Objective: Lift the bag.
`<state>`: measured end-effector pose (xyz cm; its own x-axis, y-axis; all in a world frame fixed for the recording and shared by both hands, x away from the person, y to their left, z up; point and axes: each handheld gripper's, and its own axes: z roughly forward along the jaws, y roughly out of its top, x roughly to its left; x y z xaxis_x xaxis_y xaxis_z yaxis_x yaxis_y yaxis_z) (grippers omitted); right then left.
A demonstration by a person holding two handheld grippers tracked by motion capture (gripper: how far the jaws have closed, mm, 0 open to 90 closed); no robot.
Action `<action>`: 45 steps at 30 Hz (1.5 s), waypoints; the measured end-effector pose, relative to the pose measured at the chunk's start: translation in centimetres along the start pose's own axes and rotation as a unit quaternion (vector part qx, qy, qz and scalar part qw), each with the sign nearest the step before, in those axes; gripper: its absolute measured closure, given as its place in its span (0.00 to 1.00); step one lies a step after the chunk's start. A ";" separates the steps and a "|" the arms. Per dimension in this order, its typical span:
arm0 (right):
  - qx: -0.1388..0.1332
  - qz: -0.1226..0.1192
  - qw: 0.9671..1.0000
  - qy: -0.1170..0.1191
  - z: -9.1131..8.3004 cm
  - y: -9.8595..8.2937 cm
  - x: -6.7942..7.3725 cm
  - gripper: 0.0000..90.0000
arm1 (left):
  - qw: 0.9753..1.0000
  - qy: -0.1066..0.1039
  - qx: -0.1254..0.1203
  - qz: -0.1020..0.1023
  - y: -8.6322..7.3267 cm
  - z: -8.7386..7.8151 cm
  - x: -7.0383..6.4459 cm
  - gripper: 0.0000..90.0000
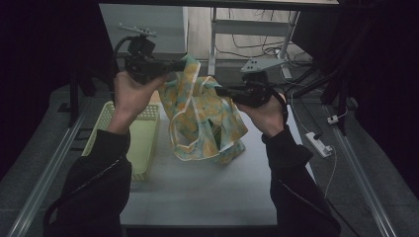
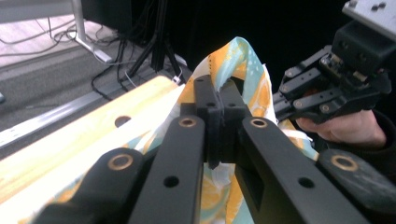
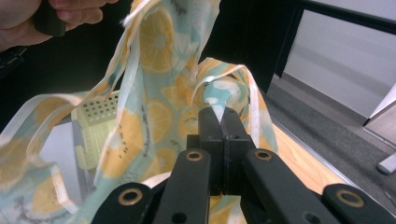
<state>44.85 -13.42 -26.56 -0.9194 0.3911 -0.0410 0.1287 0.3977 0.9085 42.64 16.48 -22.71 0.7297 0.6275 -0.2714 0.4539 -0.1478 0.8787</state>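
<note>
A cloth bag [image 1: 202, 116] printed with orange slices on pale blue hangs over the white table [image 1: 197, 192], its bottom resting on the tabletop. My left gripper [image 1: 182, 65] is shut on the bag's upper left edge and holds it high. My right gripper [image 1: 217, 91] is shut on the bag's right edge, slightly lower. In the left gripper view the fabric [image 2: 243, 70] pokes up between the closed jaws, and the right gripper [image 2: 280, 100] shows at the right. In the right gripper view the bag [image 3: 154, 107] is pinched at a fold [image 3: 219, 93]. A handle loop [image 1: 180, 136] droops in front.
A pale yellow perforated basket [image 1: 143, 143] stands on the table left of the bag, under my left forearm. A white power strip [image 1: 318, 144] and cables lie on the floor at the right. A table frame and dark stands are behind.
</note>
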 end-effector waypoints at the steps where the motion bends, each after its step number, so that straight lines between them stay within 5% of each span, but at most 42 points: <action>1: -0.002 0.000 1.000 -0.001 -0.2 0.2 0.1 1.00 | 1.000 0.000 -0.003 0.001 0.3 -0.2 -0.1 1.00; 9: -0.012 -0.010 1.000 -0.010 -0.9 1.1 0.4 1.00 | 1.000 0.011 -0.026 0.000 1.3 -1.2 0.2 0.99; 13: 0.001 -0.007 1.000 -0.015 -0.3 0.4 0.1 1.00 | 1.000 0.027 -0.013 -0.001 0.8 -0.7 0.8 0.99; 23: 0.013 0.008 1.000 -0.012 1.1 -1.6 -0.8 1.00 | 1.000 0.021 0.001 -0.001 -1.5 1.7 2.2 0.99; 35: 0.041 0.039 0.998 0.002 3.7 -6.1 -1.5 0.99 | 0.999 0.014 0.041 -0.009 -5.3 4.9 4.1 0.98; 45: 0.058 0.058 0.997 0.011 5.3 -8.3 -1.7 0.97 | 0.996 0.021 0.082 -0.001 -8.1 6.7 4.9 0.93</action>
<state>47.29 -13.02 -36.27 -0.9039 0.4217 0.0711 0.2748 0.4453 0.8522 45.94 15.60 -33.74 0.7087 0.6587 -0.2527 0.5351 -0.2684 0.8011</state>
